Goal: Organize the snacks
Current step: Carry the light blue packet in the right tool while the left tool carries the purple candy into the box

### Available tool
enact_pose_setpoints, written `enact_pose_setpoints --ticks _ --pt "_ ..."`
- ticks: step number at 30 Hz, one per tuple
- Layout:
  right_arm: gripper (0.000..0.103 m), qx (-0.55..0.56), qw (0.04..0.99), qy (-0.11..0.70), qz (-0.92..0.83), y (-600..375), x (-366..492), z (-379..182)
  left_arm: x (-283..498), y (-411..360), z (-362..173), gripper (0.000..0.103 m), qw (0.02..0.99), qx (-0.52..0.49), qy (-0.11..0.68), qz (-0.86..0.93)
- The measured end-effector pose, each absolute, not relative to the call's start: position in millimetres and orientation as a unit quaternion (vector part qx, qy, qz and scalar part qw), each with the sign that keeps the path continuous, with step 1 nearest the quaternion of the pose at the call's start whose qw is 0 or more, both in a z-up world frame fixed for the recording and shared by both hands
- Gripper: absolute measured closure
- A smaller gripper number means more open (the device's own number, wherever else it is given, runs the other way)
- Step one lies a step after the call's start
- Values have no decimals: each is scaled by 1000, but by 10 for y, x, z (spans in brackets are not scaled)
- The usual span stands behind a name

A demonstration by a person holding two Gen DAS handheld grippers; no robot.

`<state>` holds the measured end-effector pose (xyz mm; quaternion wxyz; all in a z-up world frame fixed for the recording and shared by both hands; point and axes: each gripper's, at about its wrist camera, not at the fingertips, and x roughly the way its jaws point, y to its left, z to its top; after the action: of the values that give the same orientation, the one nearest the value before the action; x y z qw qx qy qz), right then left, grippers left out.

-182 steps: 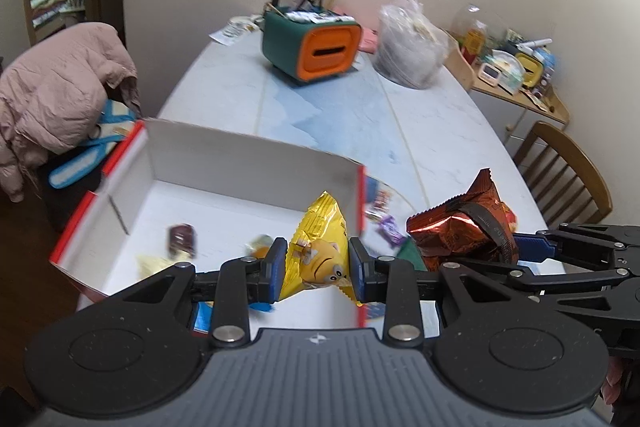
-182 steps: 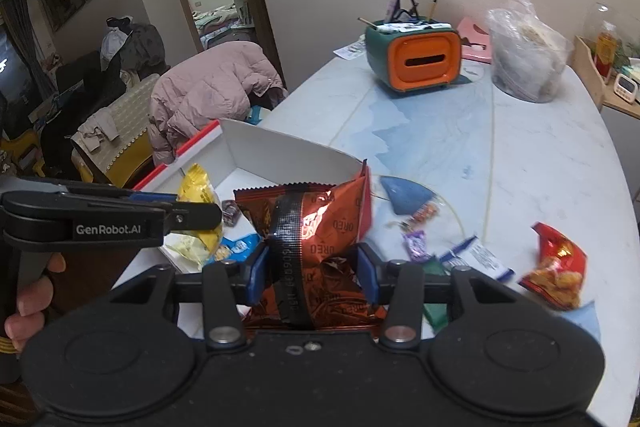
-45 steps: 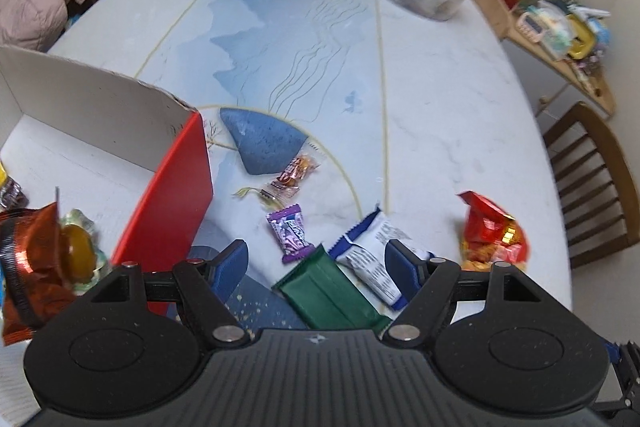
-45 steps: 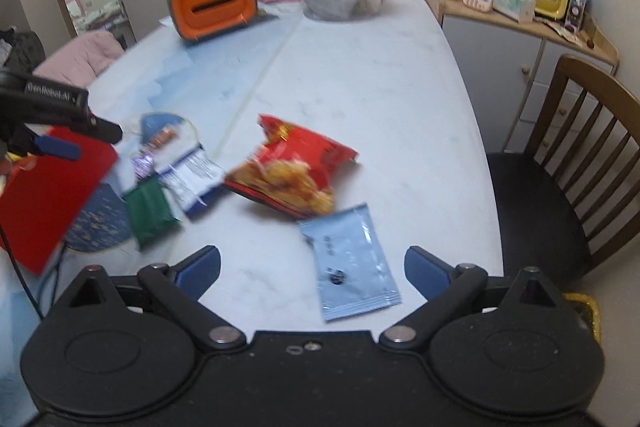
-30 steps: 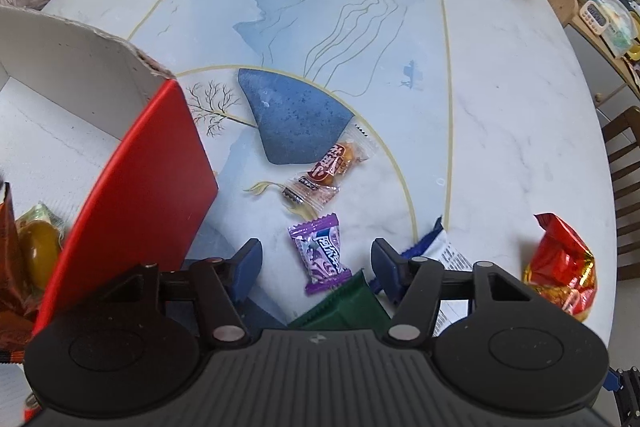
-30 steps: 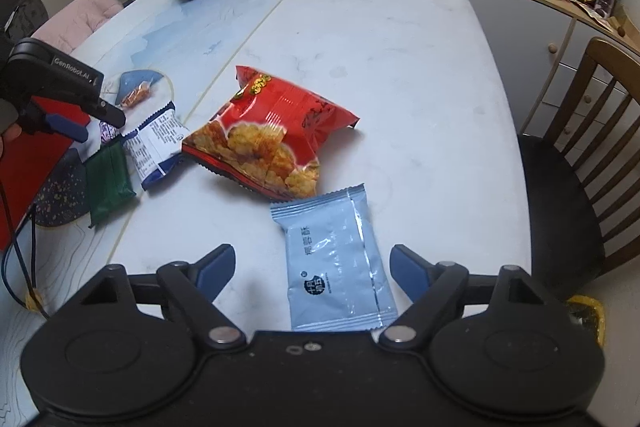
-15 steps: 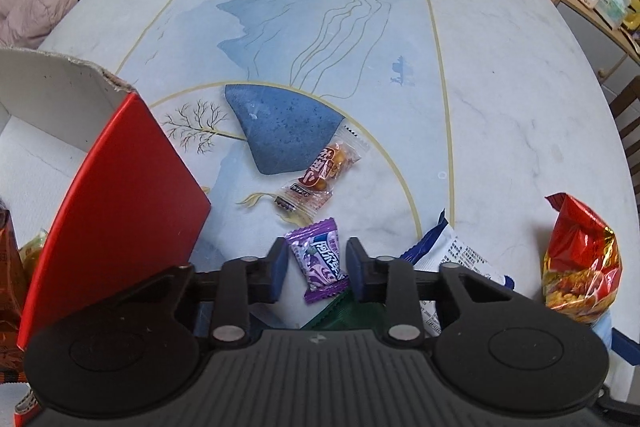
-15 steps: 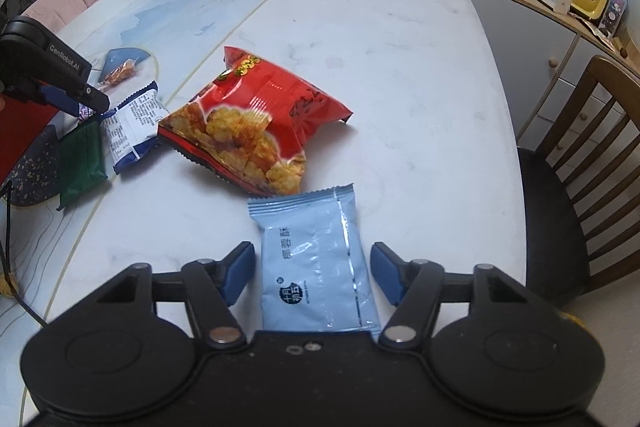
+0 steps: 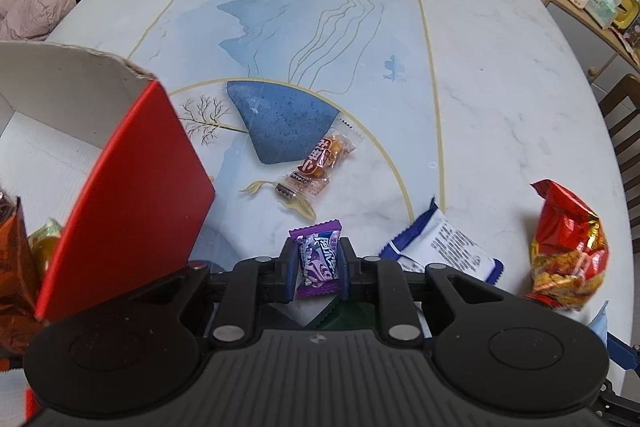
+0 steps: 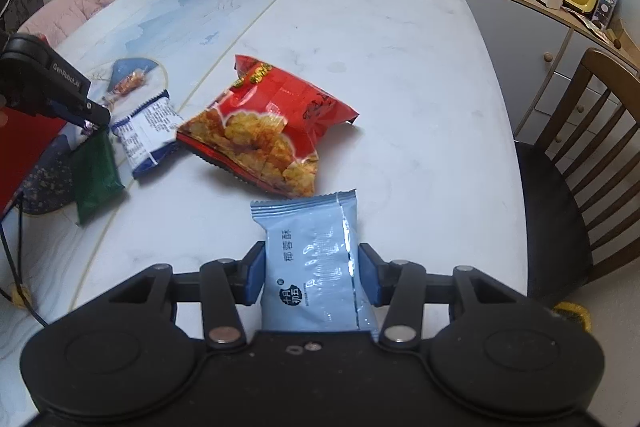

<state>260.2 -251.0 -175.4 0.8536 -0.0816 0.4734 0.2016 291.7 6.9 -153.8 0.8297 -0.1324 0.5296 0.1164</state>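
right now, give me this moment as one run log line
left gripper: shut on purple candy | right gripper: shut on pale blue packet | box: open, some snacks inside

Even, moderately bright indoor lighting; soft, faint shadows under packets on the table (image 10: 400, 75); glare on the light blue packet (image 10: 320, 259) and red chip bag (image 9: 568, 239); strong fisheye curvature and dark vignetting at corners; slight edge blur.

- The green packet (image 9: 344, 315) beside the red box (image 9: 132, 195) lay mostly hidden behind the left gripper (image 9: 319, 267).
- The brown snack bag (image 9: 14, 267) inside that box was cut off by the frame's edge.
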Motion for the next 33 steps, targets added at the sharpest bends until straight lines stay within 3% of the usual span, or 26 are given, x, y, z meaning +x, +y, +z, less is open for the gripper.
enact_pose_setpoints --ticks 33 --pt "57 -51 868 417 263 -1785 1753 -518 1667 374 -342 83 863 -153 480 40"
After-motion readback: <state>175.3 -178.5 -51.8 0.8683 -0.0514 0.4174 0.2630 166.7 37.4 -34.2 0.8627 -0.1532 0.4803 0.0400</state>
